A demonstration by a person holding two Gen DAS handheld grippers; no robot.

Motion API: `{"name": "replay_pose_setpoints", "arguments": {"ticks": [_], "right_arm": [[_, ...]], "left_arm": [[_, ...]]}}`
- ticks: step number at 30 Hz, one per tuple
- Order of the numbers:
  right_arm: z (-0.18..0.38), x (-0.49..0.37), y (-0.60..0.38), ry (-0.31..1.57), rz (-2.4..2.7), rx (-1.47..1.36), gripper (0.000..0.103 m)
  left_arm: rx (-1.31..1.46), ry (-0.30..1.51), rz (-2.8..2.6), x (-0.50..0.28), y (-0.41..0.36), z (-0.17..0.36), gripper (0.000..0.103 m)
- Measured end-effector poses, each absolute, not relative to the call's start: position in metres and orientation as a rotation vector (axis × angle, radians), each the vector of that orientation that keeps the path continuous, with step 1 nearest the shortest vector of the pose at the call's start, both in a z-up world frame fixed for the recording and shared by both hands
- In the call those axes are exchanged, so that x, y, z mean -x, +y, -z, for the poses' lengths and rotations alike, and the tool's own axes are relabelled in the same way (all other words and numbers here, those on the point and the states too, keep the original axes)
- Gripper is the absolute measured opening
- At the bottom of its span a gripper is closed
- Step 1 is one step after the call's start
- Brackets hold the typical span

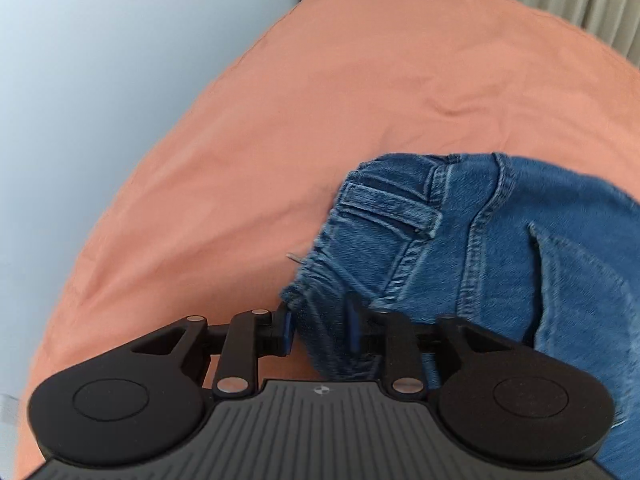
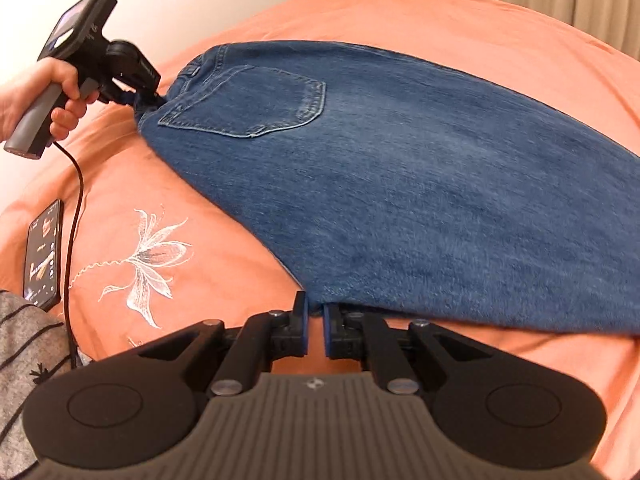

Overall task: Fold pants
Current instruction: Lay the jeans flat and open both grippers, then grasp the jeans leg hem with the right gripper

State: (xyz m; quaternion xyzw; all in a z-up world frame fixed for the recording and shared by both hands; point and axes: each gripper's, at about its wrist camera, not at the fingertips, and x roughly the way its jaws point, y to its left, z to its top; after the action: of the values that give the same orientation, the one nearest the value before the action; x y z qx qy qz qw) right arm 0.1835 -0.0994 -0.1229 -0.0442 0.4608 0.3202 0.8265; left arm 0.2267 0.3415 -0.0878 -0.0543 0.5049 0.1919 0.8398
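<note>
Right wrist view shows heavy, limp denim pants point(image 2: 400, 168) on the bed point(image 2: 168, 184): right gripper point(image 2: 315, 320) fingers clenched at the hem, left gripper point(image 1: 320, 326) fingers released around the waistband, both sturdy holds.

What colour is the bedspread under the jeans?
Orange, with a white embroidered flower; the bedspread shows best in the right wrist view.

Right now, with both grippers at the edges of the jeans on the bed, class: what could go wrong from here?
1. The left gripper stands open around the jeans' waistband corner; lifting now could leave that corner behind.
2. The right gripper pinches only the very edge of the denim, so it may slip free.
3. The cable hangs beside the phone and could drag it.
</note>
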Motion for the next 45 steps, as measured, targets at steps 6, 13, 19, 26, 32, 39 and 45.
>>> {"name": "replay_pose_setpoints", "arguments": {"ticks": [6,13,19,26,32,39,45], "right_arm": [[0.112,-0.174,-0.130,1.007,-0.639,0.017,0.030],[0.081,-0.169,-0.207,0.912,-0.504,-0.051,0.043],[0.062,-0.177,-0.295,0.850,-0.324,-0.103,0.062],[0.039,-0.177,-0.394,0.737,-0.082,-0.079,0.063],[0.040,-0.195,-0.476,0.751,0.053,-0.128,0.063],[0.085,-0.231,-0.548,0.827,0.150,-0.259,0.061],[0.107,-0.260,-0.597,0.823,0.176,-0.422,0.054]], "left_arm": [[-0.037,1.047,-0.433,-0.219,0.331,0.063,0.069],[-0.034,0.955,-0.357,-0.197,0.288,0.014,0.070],[-0.051,0.954,-0.169,-0.203,0.215,-0.010,0.071],[-0.135,0.933,0.009,-0.213,0.123,-0.013,0.070],[-0.121,0.932,0.120,-0.223,0.065,-0.001,0.069],[-0.098,0.993,0.184,-0.235,0.025,0.040,0.068],[-0.131,1.021,0.166,-0.247,0.015,0.063,0.068]]}}
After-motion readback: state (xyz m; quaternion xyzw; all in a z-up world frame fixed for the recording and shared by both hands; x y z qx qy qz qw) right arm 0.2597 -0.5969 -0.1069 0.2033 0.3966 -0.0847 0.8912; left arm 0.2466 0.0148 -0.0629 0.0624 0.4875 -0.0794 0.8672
